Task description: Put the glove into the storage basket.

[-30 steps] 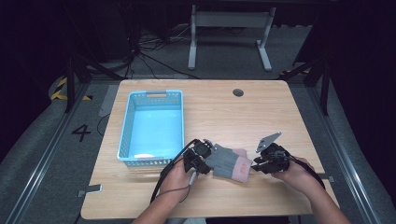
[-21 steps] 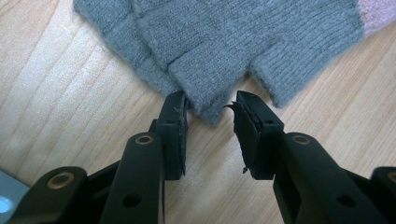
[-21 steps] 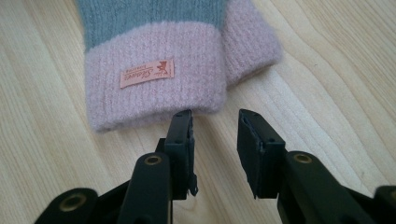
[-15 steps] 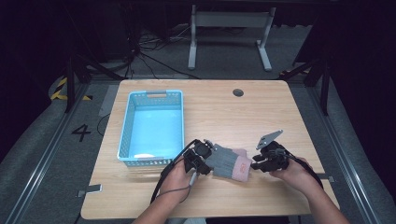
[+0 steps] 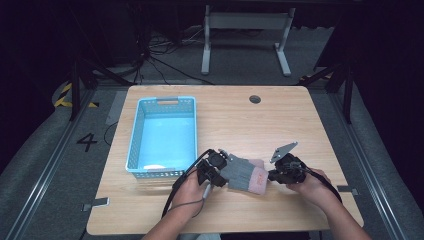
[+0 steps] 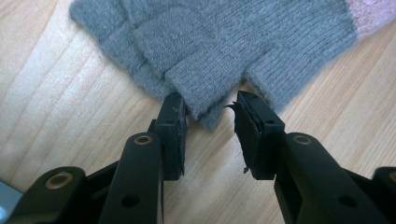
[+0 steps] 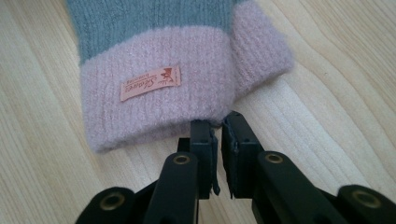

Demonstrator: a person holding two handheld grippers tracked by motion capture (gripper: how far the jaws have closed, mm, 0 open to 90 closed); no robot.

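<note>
A lab or recording studio is suggested rather than a home; a plain wooden table (image 5: 300, 120) with a round cable hole (image 5: 255, 99) is set on grey carpet, surrounded by darkness; black cables (image 5: 165, 60) are strewn across the floor at the far left; a grey metal stand (image 5: 245, 25) is placed beyond the far edge; metal rails (image 5: 45, 165) are laid along the left and right sides; a painted number 4 (image 5: 87, 142) and yellow-black hazard tape (image 5: 67, 96) are seen on the floor at the left; tape tabs (image 5: 97, 203) are fixed at the near table corners.
</note>
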